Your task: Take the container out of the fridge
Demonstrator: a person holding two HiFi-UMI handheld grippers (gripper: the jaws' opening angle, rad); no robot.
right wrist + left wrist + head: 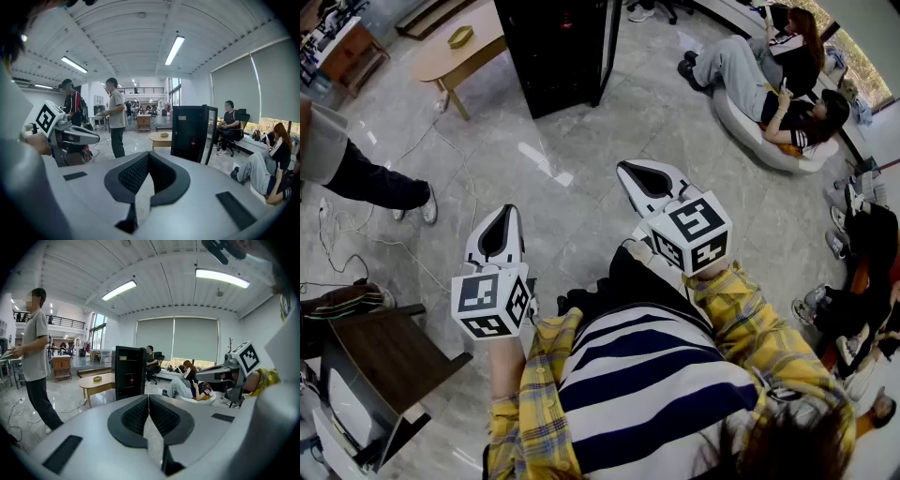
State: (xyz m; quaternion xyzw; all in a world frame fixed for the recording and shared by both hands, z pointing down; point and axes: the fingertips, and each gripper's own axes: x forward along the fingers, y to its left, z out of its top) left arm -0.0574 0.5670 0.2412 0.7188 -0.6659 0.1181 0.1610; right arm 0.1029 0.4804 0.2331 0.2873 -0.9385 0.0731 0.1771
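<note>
A tall black fridge (558, 47) stands on the marble floor a few steps ahead of me; its glass door (212, 136) looks slightly ajar. The fridge also shows in the left gripper view (129, 372) and the right gripper view (190, 133). A small red thing (192, 140) sits on a shelf inside; I cannot tell what it is. My left gripper (502, 214) and right gripper (626, 169) are held at chest height, both pointing toward the fridge. Their jaws are shut with nothing between them, as seen on the left gripper (148, 397) and the right gripper (148, 154).
A low oval wooden table (455, 52) with a small box (460, 37) stands left of the fridge. A person (356, 173) stands at the left near floor cables (356, 234). Two people sit on a beanbag (769, 141) at the right. A dark side table (384, 356) is beside me.
</note>
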